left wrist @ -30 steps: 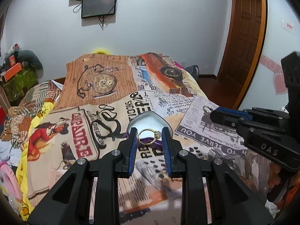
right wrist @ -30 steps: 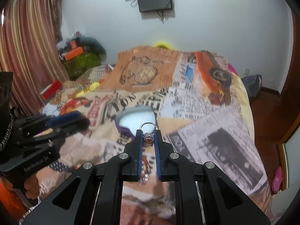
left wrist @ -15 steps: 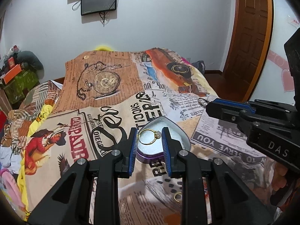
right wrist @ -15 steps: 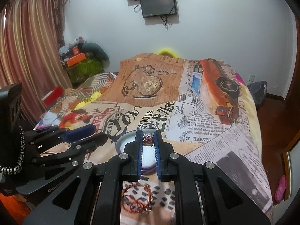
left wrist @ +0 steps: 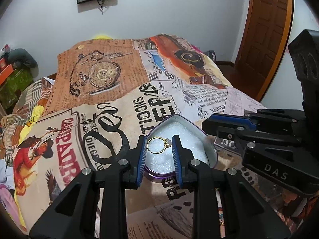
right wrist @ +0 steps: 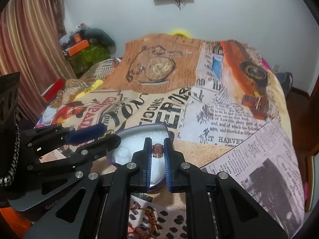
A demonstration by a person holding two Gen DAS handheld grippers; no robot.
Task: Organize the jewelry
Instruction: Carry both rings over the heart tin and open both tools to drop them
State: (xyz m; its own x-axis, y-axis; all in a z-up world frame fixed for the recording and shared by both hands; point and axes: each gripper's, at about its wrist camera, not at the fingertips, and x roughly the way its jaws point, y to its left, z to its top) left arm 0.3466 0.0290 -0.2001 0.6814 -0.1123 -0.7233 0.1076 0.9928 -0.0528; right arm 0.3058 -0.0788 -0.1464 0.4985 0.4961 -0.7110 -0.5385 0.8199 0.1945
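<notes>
We see a thin gold ring (left wrist: 159, 145) with a small pale setting clamped between the blue ribbed pads of our left gripper (left wrist: 159, 149), held just above the heart-shaped tin (left wrist: 207, 139). The tin has a purple outer wall, a silvery metal rim and a white foam lining with a grainy sparkle. It sits on the bed's printed blanket (left wrist: 123, 91), a soft fabric collage of newsprint, a pocket watch and an orange car. Our right gripper (right wrist: 157, 151) is closed on a ring with an oval, faceted pink-red stone (right wrist: 158, 150), also over the tin (right wrist: 139, 129), nearer its right side. In the right wrist view the left gripper (right wrist: 107, 134) reaches in over the tin's left rim, a gold loop showing at its tips. Near the tin, on the side closest to us, a red and orange braided bracelet (right wrist: 145, 217) lies on a spotted patch of the blanket (right wrist: 219, 123), partly hidden under the black gripper body.
</notes>
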